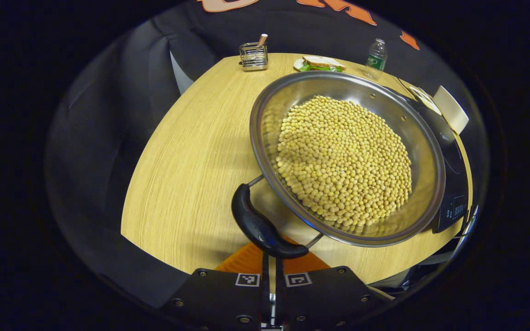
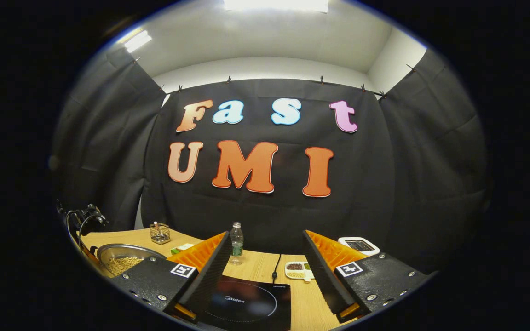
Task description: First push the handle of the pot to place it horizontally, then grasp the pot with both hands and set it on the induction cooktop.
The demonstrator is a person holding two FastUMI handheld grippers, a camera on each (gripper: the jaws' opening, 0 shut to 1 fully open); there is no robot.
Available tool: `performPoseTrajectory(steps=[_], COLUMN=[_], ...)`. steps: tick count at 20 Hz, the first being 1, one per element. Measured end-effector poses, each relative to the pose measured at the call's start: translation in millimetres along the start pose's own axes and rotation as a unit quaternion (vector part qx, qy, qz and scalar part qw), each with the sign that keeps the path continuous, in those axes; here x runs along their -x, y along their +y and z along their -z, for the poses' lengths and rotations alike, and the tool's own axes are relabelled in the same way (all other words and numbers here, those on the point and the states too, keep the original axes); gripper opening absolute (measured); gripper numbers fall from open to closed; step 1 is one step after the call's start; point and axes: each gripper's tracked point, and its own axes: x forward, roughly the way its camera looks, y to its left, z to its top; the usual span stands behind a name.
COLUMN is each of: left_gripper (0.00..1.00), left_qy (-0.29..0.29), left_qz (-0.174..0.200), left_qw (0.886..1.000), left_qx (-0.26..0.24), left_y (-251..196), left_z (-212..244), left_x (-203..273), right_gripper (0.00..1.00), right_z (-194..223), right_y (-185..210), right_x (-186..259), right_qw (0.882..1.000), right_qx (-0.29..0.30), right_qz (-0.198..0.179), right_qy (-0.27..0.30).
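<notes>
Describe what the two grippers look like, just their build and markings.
Both are built alike. The left gripper has two black plates studded with screws, each bearing a small square black-and-white marker, with ribbed jaws in front. The right gripper shows the same black plates, screws and square markers; its jaws are long ribbed wedges with finely grooved inner faces. No sleeve or cable of either is visible.

Bare table [image 1: 191,156] left of pot [image 1: 345,158]; cooktop [image 1: 449,156] crowds its right.

One pot [image 1: 345,156], one cooktop [image 2: 246,301], one bottle [image 1: 376,57], one sandwich [image 1: 322,63], one wire holder [image 1: 253,56], one sectioned dish [image 2: 299,270], one white scale [image 2: 358,245], two grippers [image 1: 272,264] [image 2: 265,271].
</notes>
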Motion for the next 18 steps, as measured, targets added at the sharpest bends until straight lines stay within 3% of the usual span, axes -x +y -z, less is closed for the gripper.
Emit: performPoseTrajectory(steps=[8,11,12,18], left_gripper=[0.05,0.05,0.00,0.05], left_qy=[-0.054,-0.081,-0.091,-0.150], left_qz=[-0.049,-0.057,-0.059,-0.070], left_qw=[0.997,0.995,0.994,0.986], left_qx=[-0.015,-0.021,-0.021,-0.023], left_y=[38,48,51,71], left_z=[-31,-43,-49,-80], left_x=[-9,-15,-16,-27], right_gripper=[0.95,0.95,0.95,0.95], right_z=[26,44,49,76], right_y=[45,61,65,99], right_x=[-23,-26,-27,-27], right_qw=[0.998,0.996,0.995,0.987], right_qx=[0.002,0.012,0.015,0.005], right_qz=[-0.039,-0.055,-0.059,-0.098], right_qy=[0.045,0.072,0.081,0.131])
